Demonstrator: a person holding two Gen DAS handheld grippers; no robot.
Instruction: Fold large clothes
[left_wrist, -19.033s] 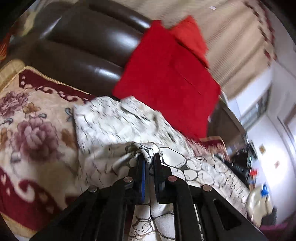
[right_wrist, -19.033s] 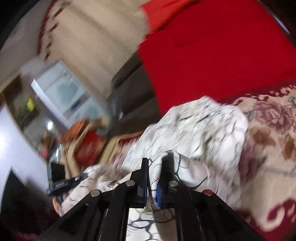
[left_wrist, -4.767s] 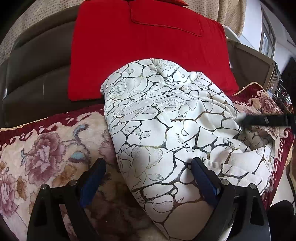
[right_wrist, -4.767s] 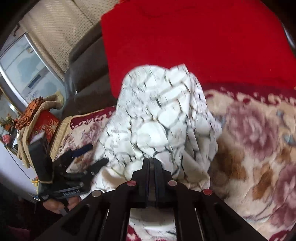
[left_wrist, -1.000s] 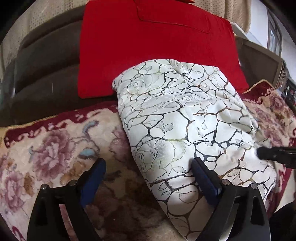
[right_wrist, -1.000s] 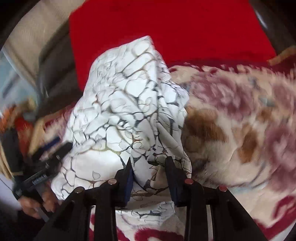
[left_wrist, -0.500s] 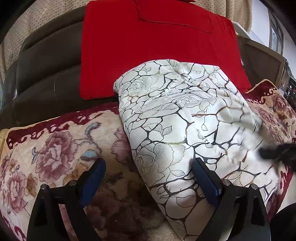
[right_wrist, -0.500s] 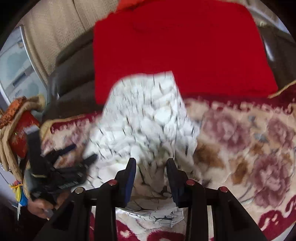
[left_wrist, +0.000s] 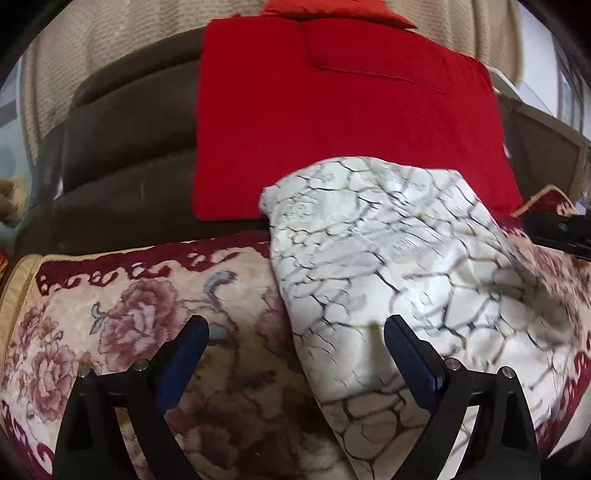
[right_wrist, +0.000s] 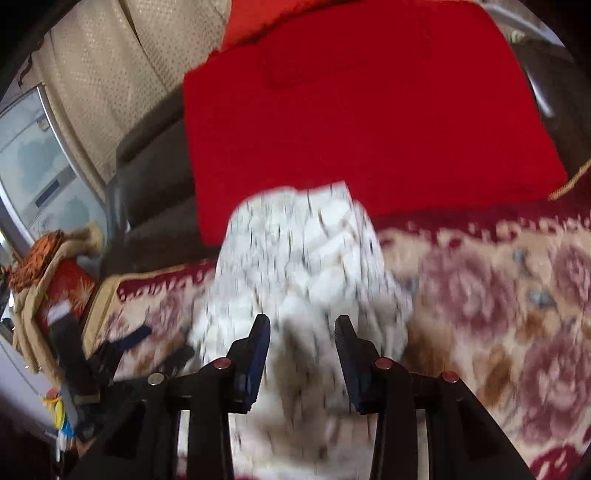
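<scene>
White folded garment (left_wrist: 388, 266) sits before the red cushion (left_wrist: 332, 122); both grippers' fingers (left_wrist: 408, 358) spread, holding nothing, so loose layers may slump

Dark brown leather sofa (left_wrist: 122, 147) carries everything. Seat is covered by a floral throw (left_wrist: 110, 332): cream field, mauve roses, maroon scroll border with gold piping along the back and left edges. White garment with a black crackle print (left_wrist: 388, 266) lies folded in a bundle directly on the throw, mid-seat, its far end reaching the seat's back edge and touching the red cushion (left_wrist: 332, 122). Cushion leans upright against the sofa backrest. Right wrist view is motion-blurred but shows the same layout: garment (right_wrist: 303, 258) on throw (right_wrist: 498, 295), cushion (right_wrist: 351, 122) behind.
</scene>
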